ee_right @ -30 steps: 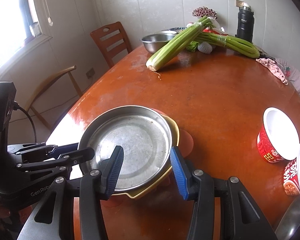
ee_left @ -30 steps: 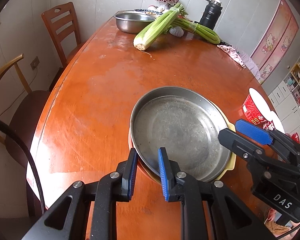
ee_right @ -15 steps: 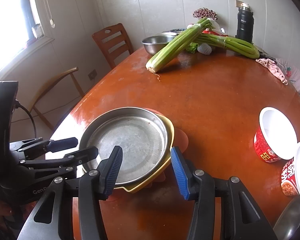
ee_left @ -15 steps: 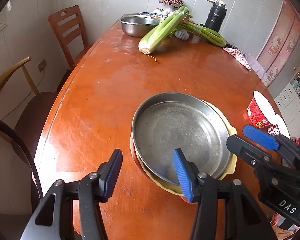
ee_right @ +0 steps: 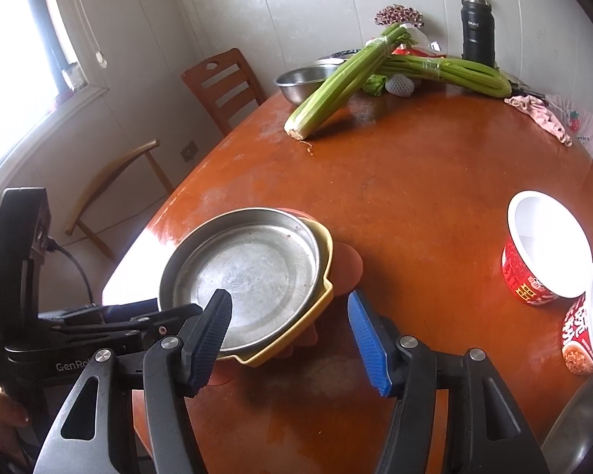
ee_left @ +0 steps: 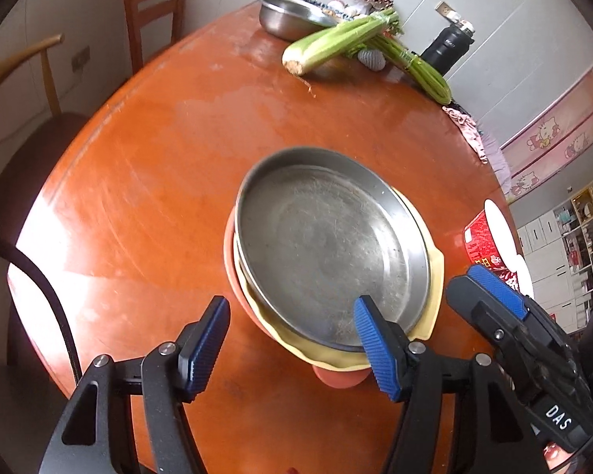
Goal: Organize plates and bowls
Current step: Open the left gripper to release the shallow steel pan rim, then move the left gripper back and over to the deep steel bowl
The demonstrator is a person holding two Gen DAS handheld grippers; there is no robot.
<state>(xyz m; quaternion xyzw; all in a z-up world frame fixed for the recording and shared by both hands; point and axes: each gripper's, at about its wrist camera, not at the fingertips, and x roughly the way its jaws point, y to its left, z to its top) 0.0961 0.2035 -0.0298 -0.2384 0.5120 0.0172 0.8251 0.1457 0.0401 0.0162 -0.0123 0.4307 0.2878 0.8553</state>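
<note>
Plates are sitting in a stack at the lower middle of the left wrist view, on the orange-brown round table (ee_left: pixel 170 150). A steel plate (ee_left: pixel 328 245) is lying on top, nested in a yellow plate (ee_left: pixel 435 272), which in turn is resting on an orange plate (ee_left: pixel 230 252) showing at the stack's left and lower edges.

Left gripper (ee_left: pixel 292 345) is standing at the bottom of its own view with its blue-padded fingers apart; the jaws have just been opening. The near rim of the stack is lying between them, but neither pad is pressing on it. In the right wrist view this gripper is reaching in from the lower left, its tips at the steel plate's edge.

Right gripper (ee_right: pixel 290 339) is likewise standing with fingers apart, its jaws having just been opening. The stack's near right edge is showing between them, unclamped.

Two red instant-noodle cups are standing at the right edge of the right wrist view, one upright (ee_right: pixel 541 264) and a second (ee_right: pixel 585 331) just beside it, well apart from the stack.

At the upper part of both views, two celery bunches (ee_right: pixel 336 83) are lying across the far end of the table beside a steel bowl (ee_right: pixel 304 79), with a black flask (ee_right: pixel 477 29) standing behind. A pink cloth (ee_right: pixel 541 114) is lying at the far right rim.
</note>
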